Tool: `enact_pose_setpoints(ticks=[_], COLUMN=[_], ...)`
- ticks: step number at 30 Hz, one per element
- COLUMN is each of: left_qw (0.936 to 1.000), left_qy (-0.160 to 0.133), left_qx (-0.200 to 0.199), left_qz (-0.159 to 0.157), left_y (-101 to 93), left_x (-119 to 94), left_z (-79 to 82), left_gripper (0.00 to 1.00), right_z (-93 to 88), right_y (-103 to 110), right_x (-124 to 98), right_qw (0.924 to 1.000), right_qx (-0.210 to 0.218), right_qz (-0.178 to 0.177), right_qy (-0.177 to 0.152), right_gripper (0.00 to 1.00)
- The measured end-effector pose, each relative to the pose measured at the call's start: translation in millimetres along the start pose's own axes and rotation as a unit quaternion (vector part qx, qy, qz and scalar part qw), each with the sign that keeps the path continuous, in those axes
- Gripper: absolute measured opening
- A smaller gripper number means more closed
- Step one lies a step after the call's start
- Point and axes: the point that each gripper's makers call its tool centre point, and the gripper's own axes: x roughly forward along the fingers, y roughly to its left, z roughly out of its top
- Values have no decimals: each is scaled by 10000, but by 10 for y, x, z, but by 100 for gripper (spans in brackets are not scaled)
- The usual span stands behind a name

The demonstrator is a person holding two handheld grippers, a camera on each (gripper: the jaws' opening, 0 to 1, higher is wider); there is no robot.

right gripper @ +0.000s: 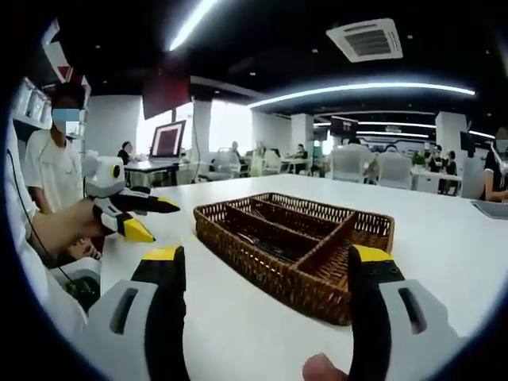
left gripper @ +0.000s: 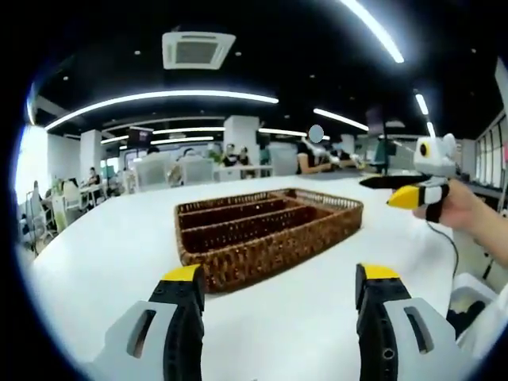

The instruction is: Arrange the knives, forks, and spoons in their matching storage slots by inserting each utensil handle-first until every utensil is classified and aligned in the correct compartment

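- Sitting on the white surface is one woven basket, divided by wicker partitions into long slots; three long slots can be counted in the left gripper view, and the right gripper view adds a shorter cross compartment at the end nearest that camera
- Dark, thin shapes lie in the slots of the basket in the right gripper view; they may be utensils, but they are too dim to count or sort into knives, forks or spoons; in the left gripper view the slot floors are hidden by the basket's near wall
- Left gripper: released, jaws spread wide, nothing between them, poised short of the basket's near corner
- Right gripper: likewise released and bare, just short of the basket; a fingertip shows at the bottom edge
- Each gripper appears in the other's view beside the basket, held in a hand, yellow tips parted
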Motion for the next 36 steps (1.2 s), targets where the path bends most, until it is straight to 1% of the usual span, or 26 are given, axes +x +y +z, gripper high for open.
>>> enact_pose_setpoints(ticks=[2,4,9,11,17,21,23,26,28,30,31,34,35,36], left_qw=[10000,10000,10000,10000,10000,9998,9998,9997,9996,9995,9994,9988,9987,9986], left_qy=[-5,8,20,25,41,191,208,190,214,257,299,454,477,489], left_qx=[-6,1,11,12,-58,-57,-65,-103,-140,-149,-148,-147,-166,-181], left_qz=[31,47,55,56,5,-33,-47,-63,-80,-101,-102,-96,-97,-101], left_y=[12,20,27,26,0,-28,-49,-69,-90,-124,-136,-162,-171,-178], left_x=[-2,-1,4,2,-6,-26,-59,-105,-135,-163,-173,-208,-222,-231], left_z=[1,-4,-3,-1,-16,-51,-38,-20,-21,-29,-42,-99,-111,-117], left_gripper=[80,80,81,81,83,84,85,85,86,86,87,88,88,88], right_z=[-3,12,107,74,113,109,79,21,9,-44,-46,-96,-130,-142], right_y=[-25,-20,-6,-13,69,78,86,132,176,216,225,278,360,375], right_x=[-38,-87,-309,-415,-607,-648,-659,-645,-625,-595,-580,-514,-488,-472], right_qw=[10000,9999,9995,9988,9979,9973,9966,9960,9961,9955,9955,9952,9948,9947], right_qx=[-14,54,38,68,179,249,243,275,297,262,269,304,332,345], right_qz=[-80,-87,-301,-446,-565,-636,-703,-674,-649,-637,-643,-578,-537,-524], right_qy=[-4,-28,5,213,250,278,362,519,519,657,639,732,802,812], right_gripper=[88,89,91,91,91,91,91,91,91,92,92,92,92,91])
